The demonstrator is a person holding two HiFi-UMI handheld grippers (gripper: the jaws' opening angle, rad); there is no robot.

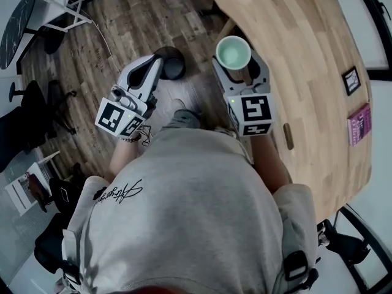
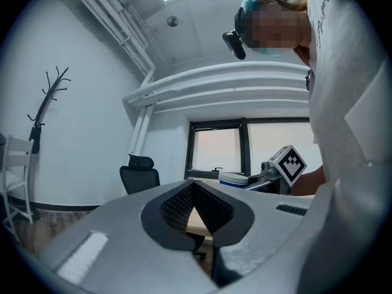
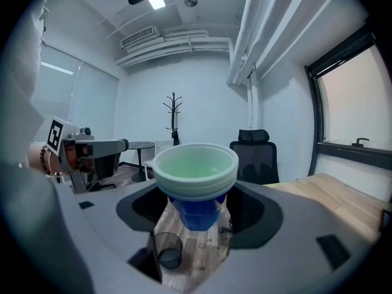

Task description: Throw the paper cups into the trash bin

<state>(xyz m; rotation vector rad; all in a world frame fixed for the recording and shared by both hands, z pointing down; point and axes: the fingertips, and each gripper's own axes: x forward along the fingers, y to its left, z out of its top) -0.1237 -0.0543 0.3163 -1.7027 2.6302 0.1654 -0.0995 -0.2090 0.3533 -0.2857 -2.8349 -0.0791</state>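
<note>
- The right gripper (image 3: 197, 216) is squeezing a nested stack of paper cups (image 3: 195, 164) by its blue body. The head view is showing only the stack's green inside, at upper centre.
- The left gripper (image 2: 196, 195) is keeping its jaws together, empty, which only its own view shows.
- The trash bin (image 1: 172, 65) is standing on the floor between both grippers. In the right gripper view it is low in the frame, beneath the cups.

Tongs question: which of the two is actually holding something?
The right tongs, clamped around a stack of paper cups that is green inside and blue outside. The left tongs are closed with nothing between them.
</note>
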